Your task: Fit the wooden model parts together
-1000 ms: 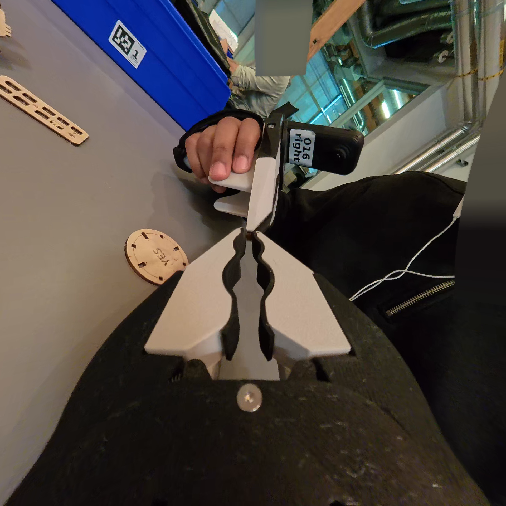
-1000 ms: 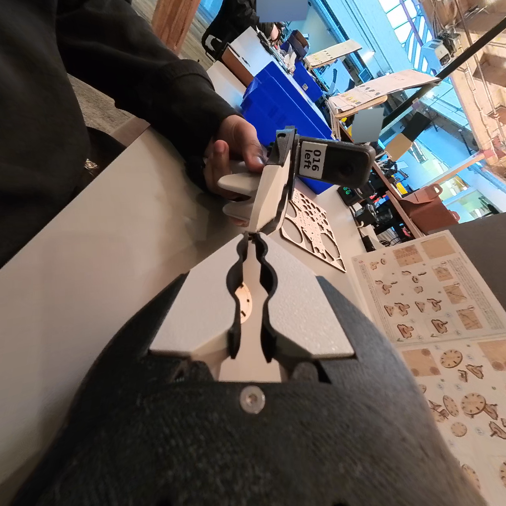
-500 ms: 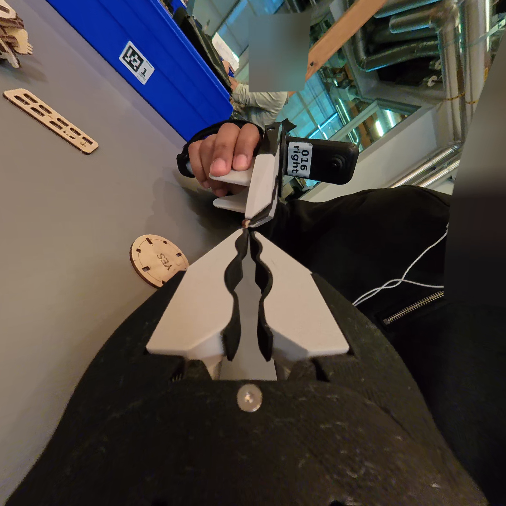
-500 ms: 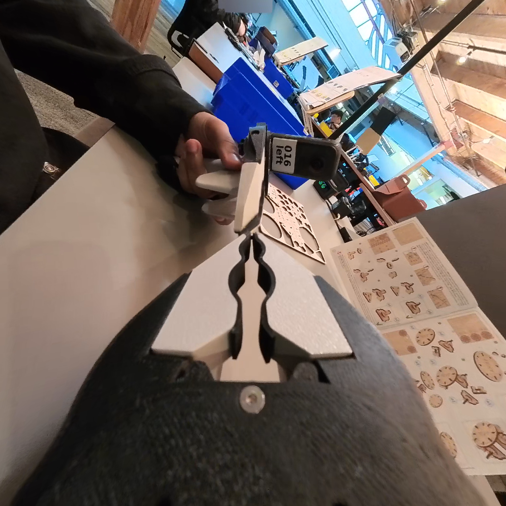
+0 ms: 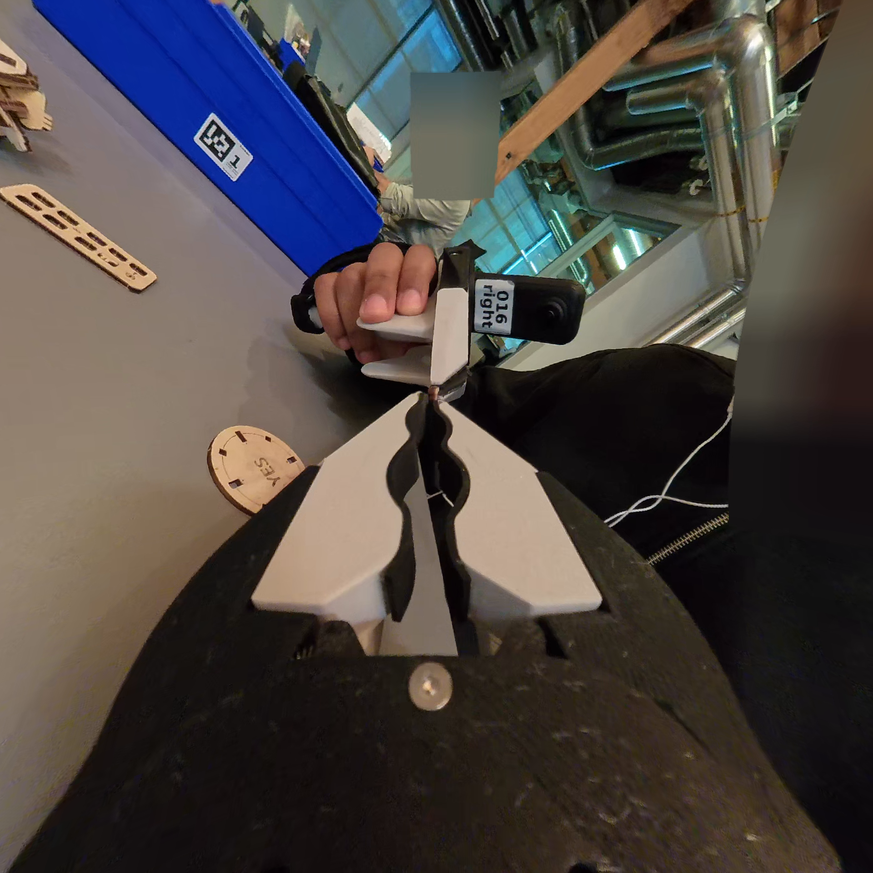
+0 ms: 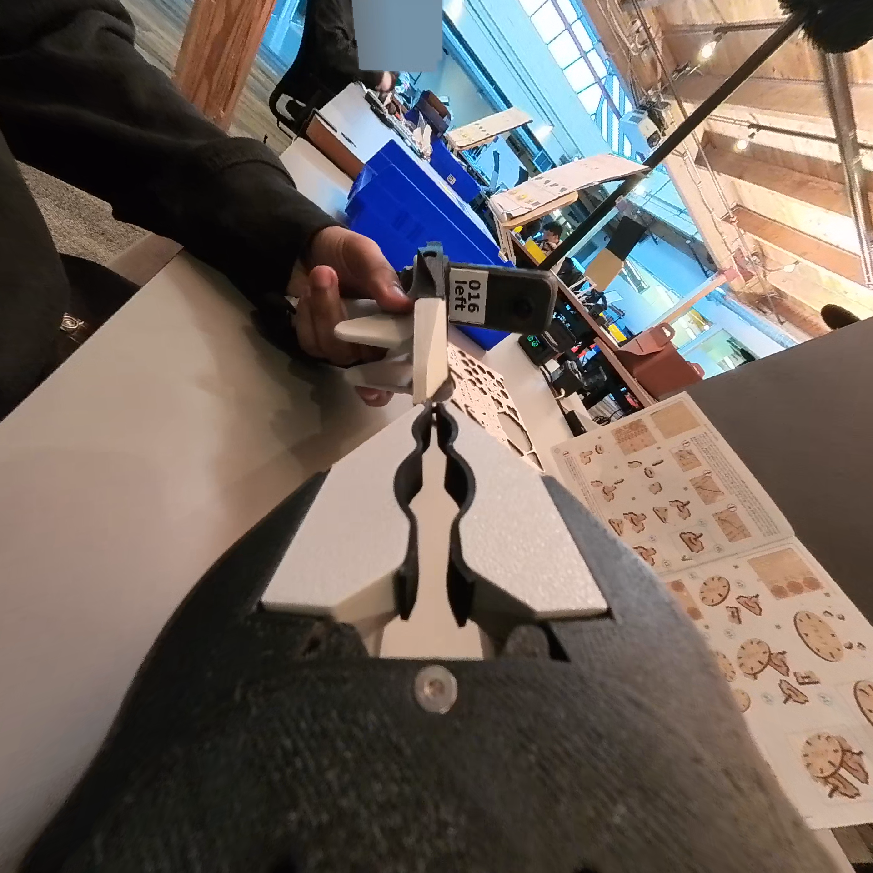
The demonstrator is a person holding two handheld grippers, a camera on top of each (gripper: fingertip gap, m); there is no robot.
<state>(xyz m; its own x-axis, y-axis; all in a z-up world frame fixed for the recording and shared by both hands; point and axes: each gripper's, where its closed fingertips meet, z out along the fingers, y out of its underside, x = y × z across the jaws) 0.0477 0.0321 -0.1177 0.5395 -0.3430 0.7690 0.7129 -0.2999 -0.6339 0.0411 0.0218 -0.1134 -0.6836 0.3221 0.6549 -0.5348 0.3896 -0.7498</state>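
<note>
1. Left gripper (image 5: 427, 401): black-padded grey fingers clenched, no gap at the tips.
2. Right gripper (image 6: 432, 413): same build, also clenched. The two meet tip to tip above the grey table (image 5: 118, 378).
3. Tiny brown bit (image 5: 432, 389) sits right at the meeting point, dead ahead of the L tips, w/ the R tips touching from the far side. Can't tell which pair pinches it.
4. Axes: each gripper shows the other coming in nose-on, steeply angled.
5. Nearby: round slotted wooden disc (image 5: 255, 467) just beside L gripper; cut-out wooden sheet (image 6: 491, 401) and printed paper sheet (image 6: 685, 496) beyond R.
</note>
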